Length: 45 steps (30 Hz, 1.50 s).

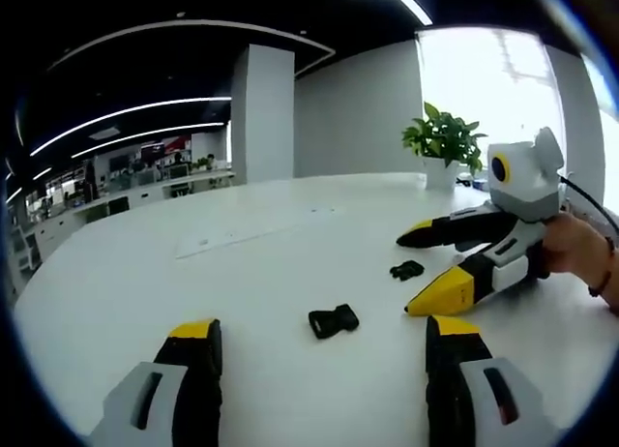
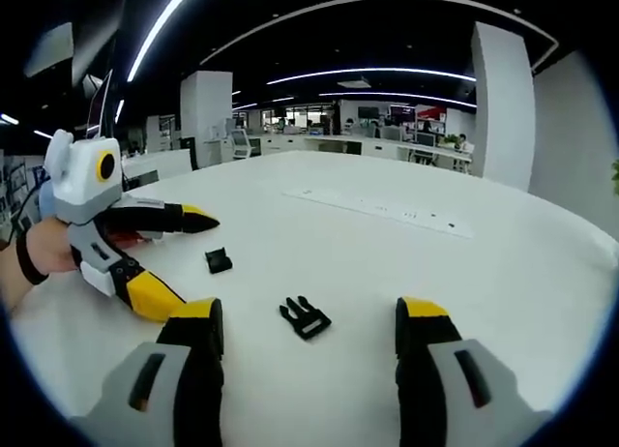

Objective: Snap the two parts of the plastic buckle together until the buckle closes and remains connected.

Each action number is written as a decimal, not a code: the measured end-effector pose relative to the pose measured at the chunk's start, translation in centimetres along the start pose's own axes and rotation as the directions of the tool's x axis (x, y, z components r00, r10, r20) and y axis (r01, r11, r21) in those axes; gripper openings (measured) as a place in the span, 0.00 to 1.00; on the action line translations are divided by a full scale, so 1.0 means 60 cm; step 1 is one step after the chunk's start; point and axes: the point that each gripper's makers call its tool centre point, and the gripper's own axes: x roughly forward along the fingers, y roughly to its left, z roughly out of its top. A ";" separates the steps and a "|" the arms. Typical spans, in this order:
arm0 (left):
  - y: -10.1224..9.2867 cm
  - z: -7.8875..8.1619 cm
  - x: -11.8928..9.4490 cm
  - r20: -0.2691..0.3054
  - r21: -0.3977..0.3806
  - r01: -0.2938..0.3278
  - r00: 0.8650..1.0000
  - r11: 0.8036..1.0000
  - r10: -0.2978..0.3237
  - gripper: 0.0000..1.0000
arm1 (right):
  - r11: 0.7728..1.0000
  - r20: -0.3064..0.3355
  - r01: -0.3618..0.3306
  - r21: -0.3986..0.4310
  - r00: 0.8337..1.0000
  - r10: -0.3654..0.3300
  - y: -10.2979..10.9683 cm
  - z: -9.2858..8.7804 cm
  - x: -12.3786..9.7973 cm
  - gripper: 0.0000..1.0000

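Open-plan office: long white surface [image 1: 290, 224], rows of desks with monitors [image 2: 387, 137] behind, strip ceiling lights [image 2: 377, 74], white pillar [image 1: 263, 113], potted plant [image 1: 445, 137] near bright window [image 1: 488, 79].

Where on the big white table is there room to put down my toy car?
The far half of the white table, beyond the two black buckle pieces and around the thin strip, is bare. It is crowded close in, where both pieces lie between the left gripper and right gripper.
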 end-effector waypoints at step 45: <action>-0.055 0.003 0.004 0.021 0.095 0.185 0.982 0.978 -0.188 0.41 | 0.997 0.023 -0.070 -0.036 0.997 0.071 0.046 -0.012 -0.028 0.43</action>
